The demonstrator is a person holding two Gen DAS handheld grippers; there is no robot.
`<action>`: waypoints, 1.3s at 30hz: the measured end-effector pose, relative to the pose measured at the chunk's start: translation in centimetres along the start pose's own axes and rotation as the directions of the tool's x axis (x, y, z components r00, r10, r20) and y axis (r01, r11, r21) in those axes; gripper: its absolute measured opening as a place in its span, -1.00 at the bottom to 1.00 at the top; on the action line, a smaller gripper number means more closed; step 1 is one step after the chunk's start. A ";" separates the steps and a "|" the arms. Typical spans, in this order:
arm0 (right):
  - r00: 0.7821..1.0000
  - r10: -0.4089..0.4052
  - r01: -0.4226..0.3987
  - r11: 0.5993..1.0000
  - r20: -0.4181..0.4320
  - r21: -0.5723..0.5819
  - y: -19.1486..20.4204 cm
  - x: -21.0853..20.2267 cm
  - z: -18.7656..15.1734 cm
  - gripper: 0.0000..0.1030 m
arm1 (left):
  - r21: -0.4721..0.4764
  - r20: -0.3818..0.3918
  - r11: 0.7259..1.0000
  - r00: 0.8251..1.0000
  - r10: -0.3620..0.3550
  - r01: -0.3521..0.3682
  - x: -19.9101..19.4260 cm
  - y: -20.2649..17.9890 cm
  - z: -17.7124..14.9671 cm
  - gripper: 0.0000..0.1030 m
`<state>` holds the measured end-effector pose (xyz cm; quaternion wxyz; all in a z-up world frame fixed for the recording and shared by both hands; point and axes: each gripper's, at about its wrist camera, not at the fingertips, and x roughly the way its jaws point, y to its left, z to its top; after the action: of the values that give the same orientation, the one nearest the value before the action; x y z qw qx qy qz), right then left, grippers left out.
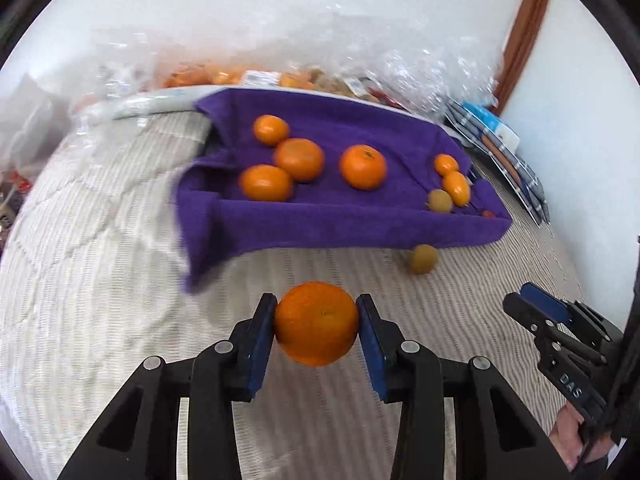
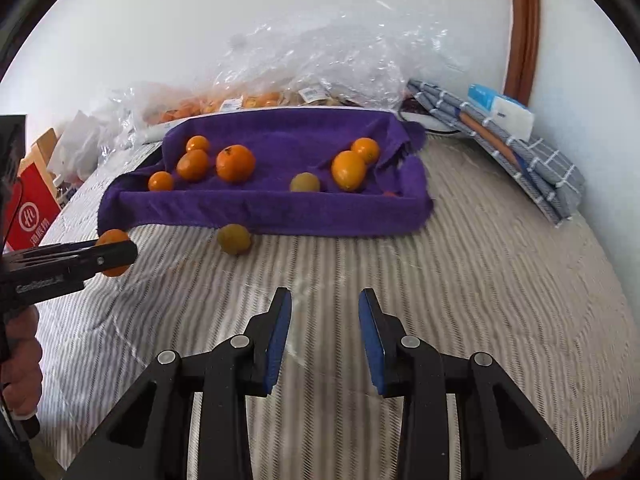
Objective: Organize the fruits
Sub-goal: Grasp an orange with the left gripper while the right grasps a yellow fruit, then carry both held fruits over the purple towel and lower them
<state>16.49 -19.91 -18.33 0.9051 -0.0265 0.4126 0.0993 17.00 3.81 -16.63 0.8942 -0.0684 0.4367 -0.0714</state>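
My left gripper [image 1: 317, 322] is shut on an orange [image 1: 316, 323] and holds it above the striped bedspread, in front of the tray lined with a purple towel [image 1: 320, 224]. Several oranges [image 1: 363, 166] and a yellow-green fruit [image 1: 440, 201] lie in the tray. Another yellow-green fruit [image 1: 423, 258] lies on the bedspread just outside the tray's front edge, also seen in the right wrist view [image 2: 234, 239]. My right gripper [image 2: 325, 320] is open and empty, low over the bedspread. The held orange [image 2: 113, 242] shows at left in the right wrist view.
Clear plastic bags of fruit [image 2: 312, 72] lie behind the tray against the wall. Folded grey checked cloths [image 2: 520, 156] lie at the right by the wall. A red box [image 2: 32, 208] stands at the left edge of the bed.
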 end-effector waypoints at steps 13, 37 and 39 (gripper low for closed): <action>0.998 0.045 -0.046 0.998 -0.035 -0.036 5.1 4.2 2.0 -0.32 | -0.071 0.035 0.997 0.999 0.031 -0.028 -1.1 5.3 0.6 -0.25; 0.995 0.091 -0.090 0.996 -0.052 0.009 5.9 6.7 3.5 -0.50 | -0.095 0.017 0.994 0.998 0.053 -0.051 -1.1 6.3 0.5 -0.25; 0.995 0.085 -0.085 0.996 -0.049 0.012 5.6 6.1 3.2 -0.50 | -0.101 0.021 0.994 0.999 0.038 -0.035 -1.8 5.8 0.4 -0.25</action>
<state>21.62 -13.02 -20.59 0.8897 -0.0070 0.4359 0.1352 16.67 9.88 -16.09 0.8958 -0.1060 0.4304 -0.0322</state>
